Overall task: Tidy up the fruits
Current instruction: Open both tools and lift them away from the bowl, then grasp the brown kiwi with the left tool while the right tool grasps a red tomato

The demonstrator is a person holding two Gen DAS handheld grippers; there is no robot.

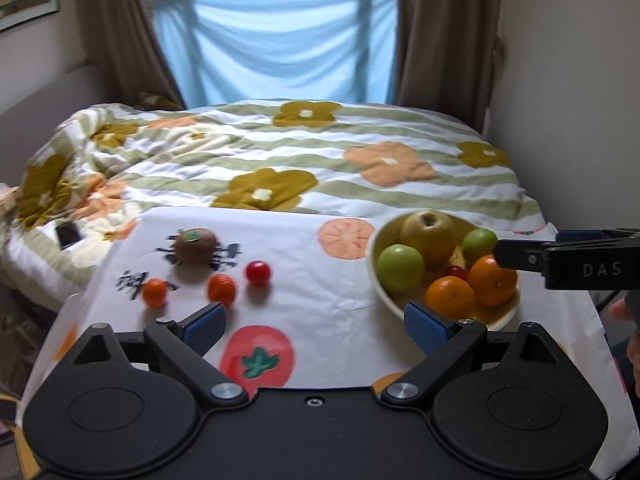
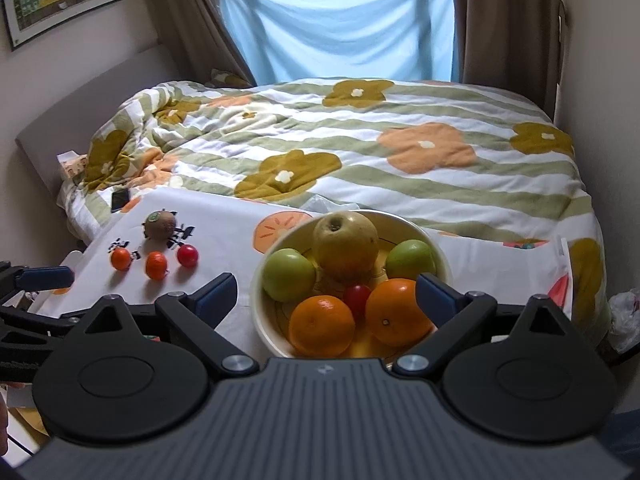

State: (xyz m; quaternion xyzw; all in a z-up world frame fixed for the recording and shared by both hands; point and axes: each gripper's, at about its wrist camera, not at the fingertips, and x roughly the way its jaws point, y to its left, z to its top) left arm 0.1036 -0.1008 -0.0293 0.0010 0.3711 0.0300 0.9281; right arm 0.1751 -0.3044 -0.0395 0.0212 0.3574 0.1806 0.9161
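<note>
A cream bowl (image 1: 374,268) (image 2: 258,320) on the table's right side holds a yellow apple (image 1: 428,232), two green apples, two oranges (image 2: 322,326) and a small red fruit (image 2: 357,298). On the cloth to the left lie a kiwi (image 1: 196,245) (image 2: 160,224), two small orange fruits (image 1: 221,289) (image 1: 154,292) and a red tomato (image 1: 258,272) (image 2: 187,255). My left gripper (image 1: 316,326) is open and empty, just above the cloth between the loose fruits and the bowl. My right gripper (image 2: 326,298) is open and empty, its fingers either side of the bowl's near part.
The table carries a white cloth (image 1: 320,280) printed with fruits. A bed with a flowered quilt (image 1: 300,160) lies right behind it, with a phone (image 1: 69,234) on its left edge. Walls close in on both sides. A plastic bag (image 2: 626,316) sits at far right.
</note>
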